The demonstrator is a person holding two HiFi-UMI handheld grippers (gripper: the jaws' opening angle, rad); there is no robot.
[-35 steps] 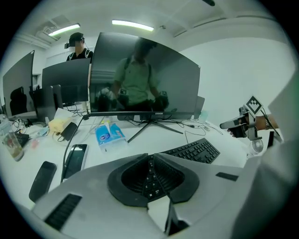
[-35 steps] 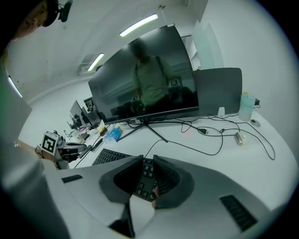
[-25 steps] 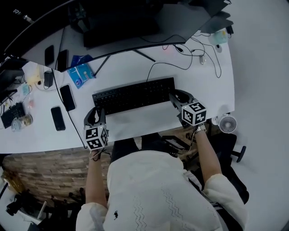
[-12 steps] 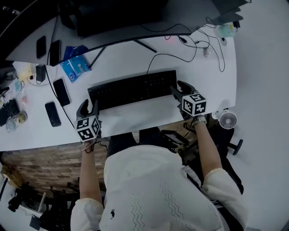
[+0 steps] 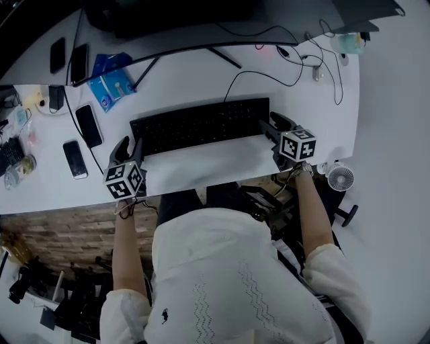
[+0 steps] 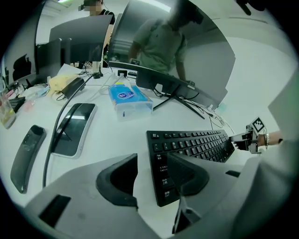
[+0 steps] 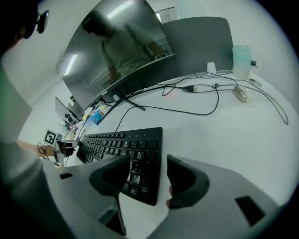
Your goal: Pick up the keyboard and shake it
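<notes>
The black keyboard [image 5: 199, 125] lies flat on the white desk [image 5: 201, 171], its cable running back toward the monitor. My left gripper [image 5: 127, 149] sits at its left end. In the left gripper view the jaws [image 6: 152, 179] have just been opening; the keyboard's [image 6: 196, 144] near-left corner lies between them, with bare desk showing beside one pad. At the right end is my right gripper [image 5: 272, 129], jaws [image 7: 149, 182] apart around the keyboard's [image 7: 121, 144] right end, a white gap beside the right pad.
Two phones [image 5: 88, 125] [image 5: 74, 158] and a blue tissue pack [image 5: 111, 91] lie left of the keyboard. A curved monitor [image 5: 168, 20] stands behind. A mouse [image 5: 318, 74] and cables are back right. A small fan [image 5: 340, 179] is past the desk's right front corner.
Both grippers have come lower toward the desk at the keyboard's two ends. The left gripper has shifted a little to the left. The keyboard rests on the desk.
</notes>
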